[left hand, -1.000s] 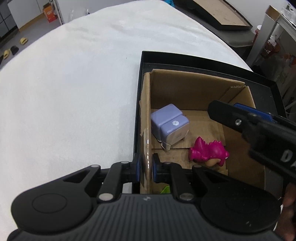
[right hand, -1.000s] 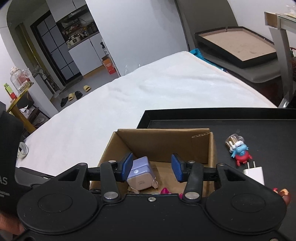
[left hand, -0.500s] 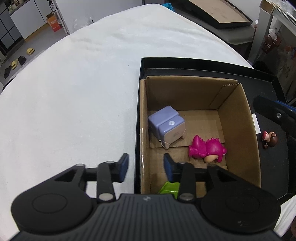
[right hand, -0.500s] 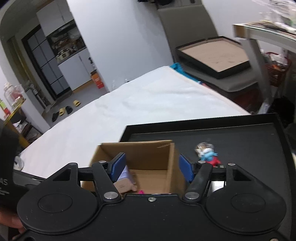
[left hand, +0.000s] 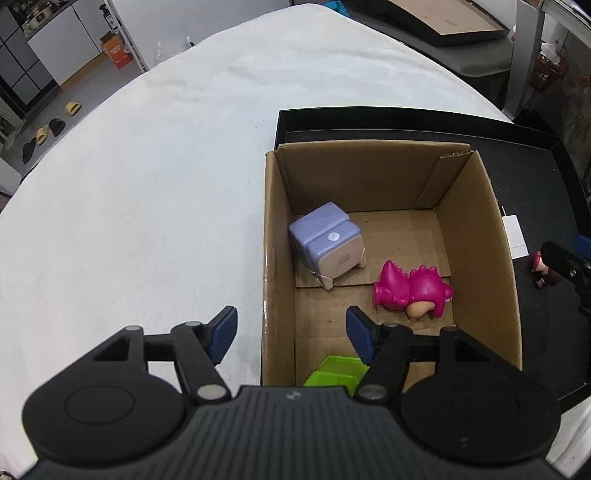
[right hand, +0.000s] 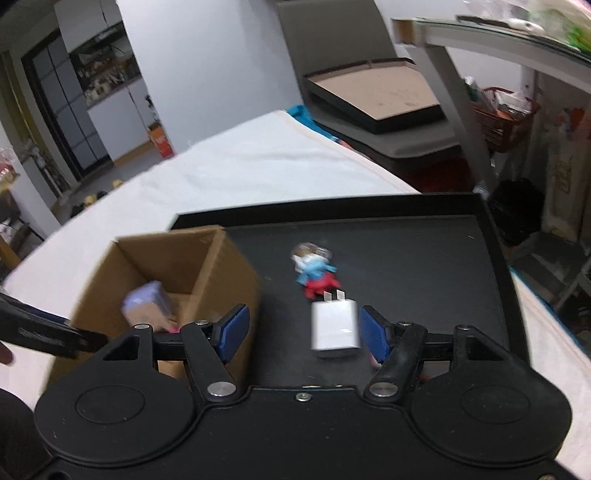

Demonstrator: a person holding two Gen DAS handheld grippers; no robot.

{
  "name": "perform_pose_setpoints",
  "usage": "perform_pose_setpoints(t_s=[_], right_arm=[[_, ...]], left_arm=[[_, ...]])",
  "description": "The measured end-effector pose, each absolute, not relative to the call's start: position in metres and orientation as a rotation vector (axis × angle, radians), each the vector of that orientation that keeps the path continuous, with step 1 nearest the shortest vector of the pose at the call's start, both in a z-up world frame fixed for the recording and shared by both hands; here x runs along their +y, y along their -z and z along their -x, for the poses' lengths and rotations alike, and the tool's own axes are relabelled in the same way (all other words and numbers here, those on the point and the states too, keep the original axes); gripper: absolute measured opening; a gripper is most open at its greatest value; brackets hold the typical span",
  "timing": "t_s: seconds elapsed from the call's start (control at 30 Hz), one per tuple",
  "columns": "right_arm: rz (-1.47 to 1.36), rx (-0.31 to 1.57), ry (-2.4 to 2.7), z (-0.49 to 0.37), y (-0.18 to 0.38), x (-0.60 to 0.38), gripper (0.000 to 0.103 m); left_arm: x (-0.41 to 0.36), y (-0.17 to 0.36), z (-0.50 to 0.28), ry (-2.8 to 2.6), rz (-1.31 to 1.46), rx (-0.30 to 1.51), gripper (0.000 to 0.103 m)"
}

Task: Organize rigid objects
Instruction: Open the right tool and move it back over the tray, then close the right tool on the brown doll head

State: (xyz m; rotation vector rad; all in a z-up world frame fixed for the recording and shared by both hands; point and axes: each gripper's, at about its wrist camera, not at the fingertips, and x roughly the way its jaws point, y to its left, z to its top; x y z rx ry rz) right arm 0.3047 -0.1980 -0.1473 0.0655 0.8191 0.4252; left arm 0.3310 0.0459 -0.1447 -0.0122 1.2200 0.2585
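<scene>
A cardboard box [left hand: 369, 177] stands in the left part of a black tray [left hand: 524, 144]. Inside lie a lilac cube gadget [left hand: 325, 243], a magenta dinosaur toy [left hand: 410, 291] and a green piece [left hand: 336, 374]. My left gripper [left hand: 290, 325] straddles the box's left wall, its jaws opening and not touching it. My right gripper [right hand: 304, 321] hovers over the tray to the right of the box [right hand: 229, 266], its jaws opening. A white charger [right hand: 335, 328] lies on the tray between its pads, untouched. A blue and red figure [right hand: 316, 275] stands just beyond the charger.
A small brown and pink figure [left hand: 541, 271] sits on the tray right of the box, by the right gripper's finger [left hand: 565, 264]. White cloth [left hand: 147, 184] covers the table left of the tray. Another tray [right hand: 373, 96] and a glass table [right hand: 480, 33] stand beyond.
My left jaws let go of the box's left wall and spread apart. My right gripper swung from above the box rightward over the tray and widened its jaws around the charger.
</scene>
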Motion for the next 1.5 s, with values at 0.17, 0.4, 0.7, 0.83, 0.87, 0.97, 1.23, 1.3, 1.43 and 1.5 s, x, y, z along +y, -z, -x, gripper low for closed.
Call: perform_pose_setpoints(t_s=[0.17, 0.4, 0.7, 0.83, 0.87, 0.97, 1.23, 1.3, 1.43, 1.5], right_arm=[[-0.053, 0.808, -0.406, -0.307, 0.16, -0.213, 0.087], [-0.048, 0.873, -0.367, -0.317, 0.188, -0.224, 0.087], [-0.02, 0.931, -0.323, -0.327, 0.214, -0.229, 0.064], [-0.009, 0.937, -0.321, -0.327, 0.209, -0.233, 0.033], [-0.023, 0.942, -0.321, -0.326, 0.209, -0.236, 0.031], [-0.016, 0.946, -0.306, -0.323, 0.208, -0.239, 0.031], [-0.031, 0.915, -0.29, -0.322, 0.191, -0.244, 0.031], [-0.034, 0.907, -0.289, -0.322, 0.186, -0.245, 0.031], [-0.04, 0.894, -0.293, -0.319, 0.175, -0.244, 0.031], [-0.038, 0.883, -0.296, -0.316, 0.168, -0.242, 0.031]], left_arm=[[0.04, 0.147, -0.332, -0.28, 0.002, 1.233, 0.067], [0.032, 0.151, -0.333, -0.302, -0.025, 1.243, 0.072], [0.026, 0.161, -0.33, -0.304, -0.032, 1.269, 0.073], [0.026, 0.159, -0.328, -0.302, -0.03, 1.266, 0.073], [0.026, 0.159, -0.328, -0.3, -0.027, 1.265, 0.073], [0.028, 0.158, -0.327, -0.295, -0.022, 1.26, 0.073], [0.034, 0.155, -0.327, -0.285, -0.011, 1.252, 0.073], [0.036, 0.154, -0.327, -0.286, -0.007, 1.251, 0.073], [0.039, 0.153, -0.326, -0.285, -0.003, 1.246, 0.073], [0.041, 0.154, -0.326, -0.285, -0.004, 1.244, 0.073]])
